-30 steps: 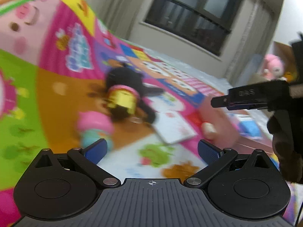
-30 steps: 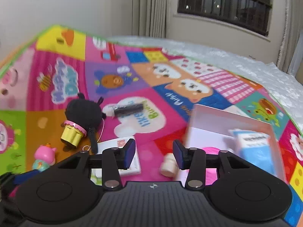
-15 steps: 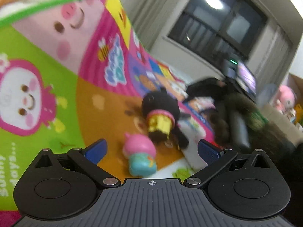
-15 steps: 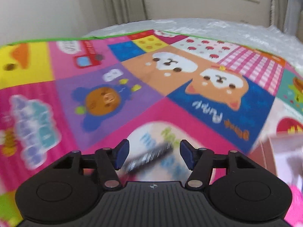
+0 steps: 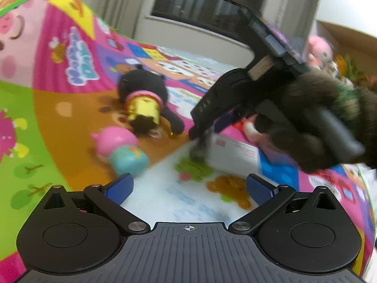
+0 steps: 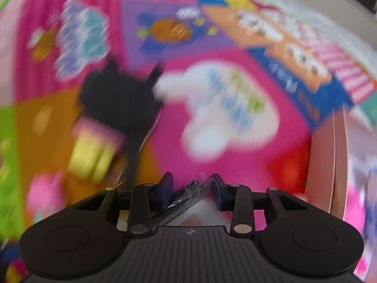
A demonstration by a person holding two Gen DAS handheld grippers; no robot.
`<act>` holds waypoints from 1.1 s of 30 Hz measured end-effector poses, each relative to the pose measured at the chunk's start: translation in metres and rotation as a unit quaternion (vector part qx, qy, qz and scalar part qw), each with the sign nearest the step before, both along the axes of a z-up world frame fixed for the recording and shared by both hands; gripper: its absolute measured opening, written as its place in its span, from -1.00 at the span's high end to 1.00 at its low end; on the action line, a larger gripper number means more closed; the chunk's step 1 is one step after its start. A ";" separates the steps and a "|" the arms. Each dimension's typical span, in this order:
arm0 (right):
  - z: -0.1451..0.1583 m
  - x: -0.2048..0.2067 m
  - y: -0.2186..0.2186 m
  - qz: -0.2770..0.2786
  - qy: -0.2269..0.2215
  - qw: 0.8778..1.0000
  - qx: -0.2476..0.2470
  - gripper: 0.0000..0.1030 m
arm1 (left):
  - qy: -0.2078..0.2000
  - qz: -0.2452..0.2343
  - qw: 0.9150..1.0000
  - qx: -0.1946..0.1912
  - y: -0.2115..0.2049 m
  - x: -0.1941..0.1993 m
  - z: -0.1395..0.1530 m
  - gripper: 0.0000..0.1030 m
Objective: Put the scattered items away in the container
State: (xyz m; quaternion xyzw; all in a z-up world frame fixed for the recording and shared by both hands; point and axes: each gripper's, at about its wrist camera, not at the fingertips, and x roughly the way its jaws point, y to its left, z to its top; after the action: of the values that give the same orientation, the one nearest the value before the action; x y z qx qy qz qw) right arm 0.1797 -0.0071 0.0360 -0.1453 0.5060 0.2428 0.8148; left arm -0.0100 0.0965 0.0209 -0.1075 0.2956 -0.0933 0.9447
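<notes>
Spread wide and empty, the left gripper (image 5: 189,187) over a pale cloud patch of a bright cartoon play mat (image 5: 47,108), jaws far apart with nothing between them. Just ahead, lying on the mat's orange panel, a pink and teal toy figure (image 5: 120,149); beyond it, a black plush with a gold and pink collar (image 5: 143,101). To the right, pointing steeply down at the mat, the right gripper (image 6: 192,188), gripped by a hand in a dark furry glove (image 5: 313,127), blocking much of the mat behind. Jaws narrowed, having just been closing, around a dark, shiny-wrapped stick (image 6: 188,191) that lies slanted between the pads; blur too heavy to tell whether the pads press it. Close under that gripper, a white card box (image 5: 233,154). At the right edge of the right wrist view, the pale pink wall of the container (image 6: 327,165), contents only a smear of pink and blue. Farther back, pale bedding past the mat, a cream wall, curtains, a dark barred window (image 5: 212,7), and a pink soft toy (image 5: 319,49) at far right.
</notes>
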 end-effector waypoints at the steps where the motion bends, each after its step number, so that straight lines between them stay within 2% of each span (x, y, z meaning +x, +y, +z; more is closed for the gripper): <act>1: 0.001 -0.013 -0.005 0.009 0.017 1.000 -0.005 0.29 | 0.002 -0.009 1.000 0.006 -0.005 -0.001 -0.002 -1.00; 3: 0.010 -0.034 -0.012 0.038 0.042 0.998 -0.023 0.29 | 0.005 -0.025 0.999 0.021 -0.016 -0.002 -0.005 -1.00; 4: 0.018 -0.039 -0.016 0.045 0.036 0.998 -0.026 0.29 | 0.004 -0.031 0.999 0.026 -0.020 -0.001 -0.006 -1.00; 7: 0.042 -0.035 -0.021 0.025 -0.053 0.996 -0.069 0.30 | -0.007 -0.052 0.998 0.037 -0.031 -0.007 -0.006 -1.00; 8: 0.044 -0.025 -0.022 0.008 -0.076 0.993 -0.094 0.40 | -0.010 -0.058 0.998 0.036 -0.033 -0.008 -0.005 -1.00; 9: 0.041 -0.013 -0.021 -0.008 -0.092 0.988 -0.122 0.49 | -0.012 -0.062 0.997 0.036 -0.035 -0.009 -0.005 -1.00; 10: 0.036 -0.005 -0.020 -0.017 -0.100 0.984 -0.145 0.67 | -0.012 -0.064 0.997 0.037 -0.036 -0.010 -0.005 -1.00; 11: 0.029 0.003 -0.018 -0.024 -0.105 0.980 -0.168 0.72 | -0.012 -0.064 0.997 0.037 -0.036 -0.008 -0.006 -1.00; 14: 0.005 0.020 -0.010 -0.028 -0.126 0.964 -0.233 0.80 | -0.003 -0.066 0.997 0.027 -0.032 -0.005 -0.008 -1.00; 17: -0.004 0.018 -0.005 -0.022 -0.130 0.958 -0.256 0.80 | 0.002 -0.062 0.998 0.011 -0.026 -0.004 -0.007 -1.00; 20: -0.009 -0.003 -0.004 -0.011 -0.094 0.965 -0.245 0.81 | 0.000 -0.054 0.999 0.004 -0.020 -0.002 -0.006 -1.00; 24: -0.014 -0.050 -0.006 0.040 -0.094 0.963 -0.250 0.81 | 0.001 -0.058 0.998 0.002 -0.019 -0.002 -0.006 -1.00; 28: 0.000 -0.079 -0.039 0.016 -0.057 0.977 -0.203 0.81 | -0.003 -0.077 0.997 0.007 -0.024 -0.005 -0.007 -1.00; 33: 0.010 -0.114 -0.100 -0.030 -0.044 0.983 -0.177 0.80 | -0.007 -0.087 0.996 0.019 -0.030 -0.006 -0.010 -1.00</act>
State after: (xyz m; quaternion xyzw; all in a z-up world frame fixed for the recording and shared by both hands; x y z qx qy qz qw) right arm 0.0653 -0.1075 0.0458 -0.2822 0.5090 0.1182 0.8045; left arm -0.0159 0.0661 0.0109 -0.0625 0.2990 -0.1705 0.9368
